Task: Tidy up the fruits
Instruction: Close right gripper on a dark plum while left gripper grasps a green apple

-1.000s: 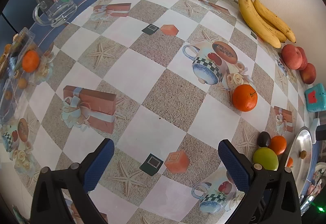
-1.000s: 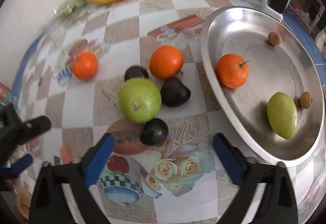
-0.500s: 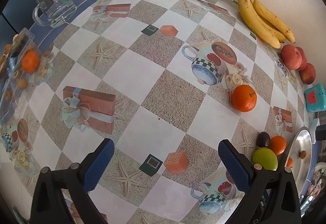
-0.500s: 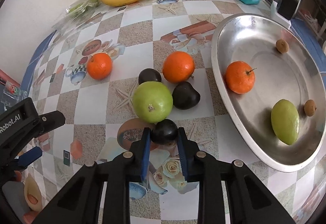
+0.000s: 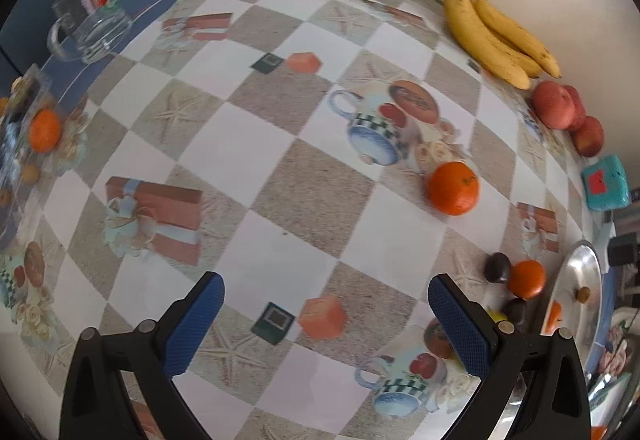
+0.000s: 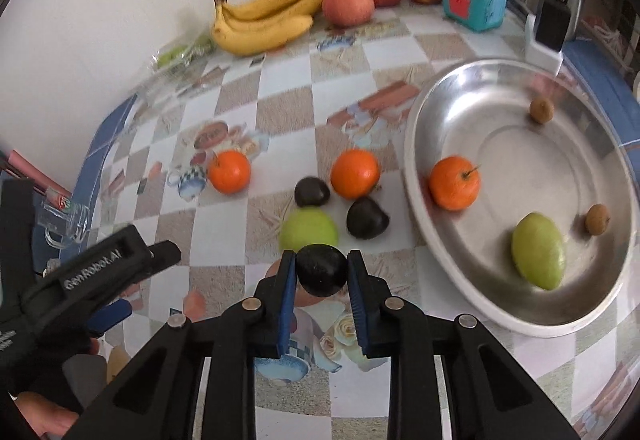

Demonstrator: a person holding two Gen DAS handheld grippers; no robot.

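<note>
Fruit is the whole business on this checked tablecloth (image 6: 280, 87), and the piece in hand is a small dark plum (image 6: 322, 270), held off the cloth between the blue pads of the right gripper (image 6: 322, 272), which are closed snugly on its two sides. It looks light, smooth-skinned and a little glossy, so I judge it could slip or roll if squeezed off-centre, and its flesh is probably soft enough to bruise; the hold across its widest part, as now, seems the sound one. Just beyond it lie a green apple (image 6: 308, 230), two more dark plums (image 6: 312, 191) (image 6: 367, 217) and an orange (image 6: 355, 173), close together, with another orange (image 6: 229, 171) a little apart to the left. To the right sits a metal tray (image 6: 416, 199) already holding an orange (image 6: 454, 188), a green pear-shaped fruit (image 6: 538, 256) and two small brown fruits (image 6: 541, 110) (image 6: 597, 219); it is the likely place for the plum, and the fruit should be set down low in it, not dropped, since round fruit will roll on the smooth metal. Bananas (image 6: 268, 19) and red apples (image 6: 348, 3) rest by the wall. The left gripper (image 5: 324, 320) hangs over bare cloth with its fingers spread wide and nothing between them.
</note>
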